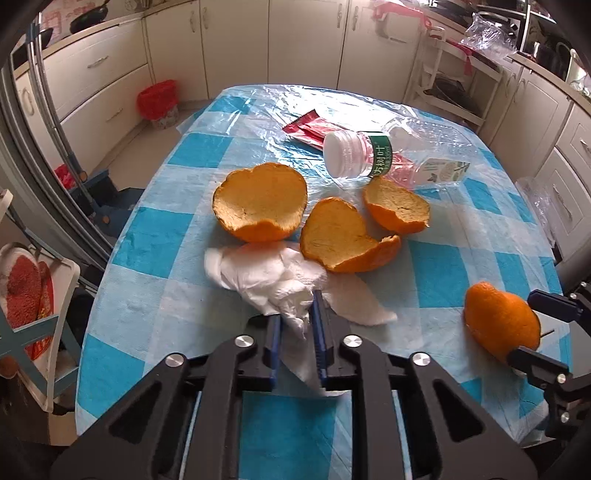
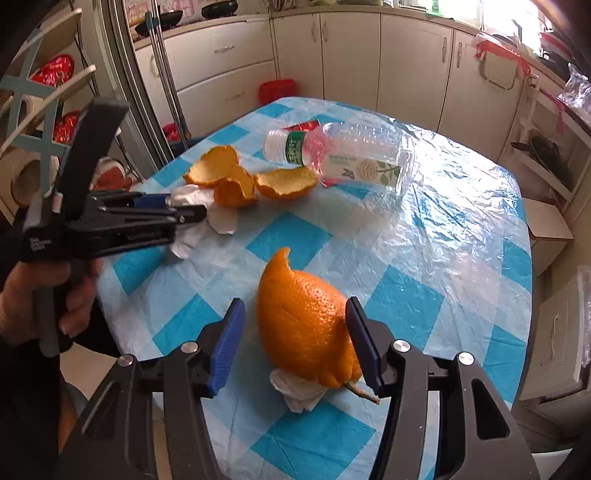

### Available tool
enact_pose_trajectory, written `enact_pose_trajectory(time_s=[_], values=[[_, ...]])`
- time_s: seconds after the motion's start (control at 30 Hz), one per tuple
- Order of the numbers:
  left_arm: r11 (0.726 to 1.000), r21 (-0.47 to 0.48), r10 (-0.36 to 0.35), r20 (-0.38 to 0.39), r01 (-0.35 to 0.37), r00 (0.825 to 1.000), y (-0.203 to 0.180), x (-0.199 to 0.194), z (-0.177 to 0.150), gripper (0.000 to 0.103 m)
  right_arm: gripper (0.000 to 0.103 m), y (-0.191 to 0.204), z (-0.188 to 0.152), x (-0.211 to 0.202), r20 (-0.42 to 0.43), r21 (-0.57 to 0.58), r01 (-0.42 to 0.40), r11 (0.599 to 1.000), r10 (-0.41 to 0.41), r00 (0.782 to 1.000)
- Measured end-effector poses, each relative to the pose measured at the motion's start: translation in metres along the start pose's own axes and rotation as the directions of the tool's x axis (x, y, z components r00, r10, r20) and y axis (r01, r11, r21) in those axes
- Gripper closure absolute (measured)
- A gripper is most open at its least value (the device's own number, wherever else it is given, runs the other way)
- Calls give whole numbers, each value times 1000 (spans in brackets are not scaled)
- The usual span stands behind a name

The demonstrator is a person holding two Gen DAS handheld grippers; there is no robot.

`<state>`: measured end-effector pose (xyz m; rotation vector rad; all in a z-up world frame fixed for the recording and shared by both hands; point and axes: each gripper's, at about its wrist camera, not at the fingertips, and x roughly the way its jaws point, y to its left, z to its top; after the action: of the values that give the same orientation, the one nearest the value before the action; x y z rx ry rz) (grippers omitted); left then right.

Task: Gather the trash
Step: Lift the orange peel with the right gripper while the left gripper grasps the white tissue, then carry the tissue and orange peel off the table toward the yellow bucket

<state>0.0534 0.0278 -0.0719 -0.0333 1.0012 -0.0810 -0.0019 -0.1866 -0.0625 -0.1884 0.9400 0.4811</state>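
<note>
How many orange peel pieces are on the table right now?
4: three open pieces clustered mid-table, between tissue and bottle; one domed piece between the right gripper's open jaws.

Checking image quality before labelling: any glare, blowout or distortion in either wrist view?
Left wrist: sharp; strong fisheye bending of the cabinets, dark corners; mild sheen on the plastic film beyond the bottle. Right wrist: window blown out top right; broad glare on the film over the tablecloth; same barrel distortion; orange peel crisp.
</note>
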Motion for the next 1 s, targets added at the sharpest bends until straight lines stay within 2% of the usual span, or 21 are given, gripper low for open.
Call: enact_pose_trajectory(time_s=[0.07, 0.1, 0.13, 0.17, 0.3, 0.4, 0.47, 0.5, 0.53, 0.63, 0.7, 0.77, 0.93, 1.0], values=[[999, -12, -37, -2, 37, 999, 2, -7, -2, 94, 48, -1, -1, 1, 0, 8, -4, 1000, 4, 1000], [998, -18, -62, -3, 62, 998, 3, -12, -4, 94, 51, -2, -1, 0, 1, 15, -2, 1000, 2, 1000], [996, -21, -82, -1, 82, 997, 4, -17, -6, 95, 60, -3, -1, 0, 1, 19, -1, 1000, 1, 1000], [995, -22, -98, 1, 98, 995, 4, -22, -8, 95, 60, -4, -2, -1, 4, 26, -5, 1000, 5, 1000], [988, -31, -150, 13, 150, 989, 7, -40, -15, 95, 84, -4, -3, -8, 17, 37, -11, 999, 10, 1000], [987, -26, -161, 18, 161, 987, 6, -47, -22, 95, 85, -2, -4, -11, 17, 35, 11, 999, -12, 1000], [987, -23, -161, 17, 161, 987, 5, -50, -28, 95, 65, -2, -4, -13, 24, 50, 19, 999, -20, 1000], [986, -23, -164, 12, 164, 986, 5, -50, -31, 95, 43, -1, -4, -13, 31, 55, 29, 998, -31, 999], [986, -20, -165, 8, 165, 986, 5, -50, -33, 95, 40, 0, -4, -13, 37, 53, 38, 998, -40, 999], [987, -4, -158, 2, 158, 987, 3, -49, -40, 95, 40, 8, -4, 0, -3, 44, 41, 998, -41, 999], [988, -6, -154, -6, 154, 988, 5, -46, -44, 95, 41, 17, -5, 3, -2, 16, 77, 997, -77, 997], [988, -12, -151, -11, 151, 988, 8, -45, -48, 95, 53, 20, -5, 3, 8, 12, 84, 996, -84, 996], [990, -6, -144, -22, 144, 989, 11, -45, -53, 94, 77, 18, -8, -7, 36, 59, 64, 996, -66, 997], [992, 3, -128, -28, 128, 991, 10, -42, -54, 94, 80, 16, -10, -9, 37, 74, 62, 995, -65, 997]])
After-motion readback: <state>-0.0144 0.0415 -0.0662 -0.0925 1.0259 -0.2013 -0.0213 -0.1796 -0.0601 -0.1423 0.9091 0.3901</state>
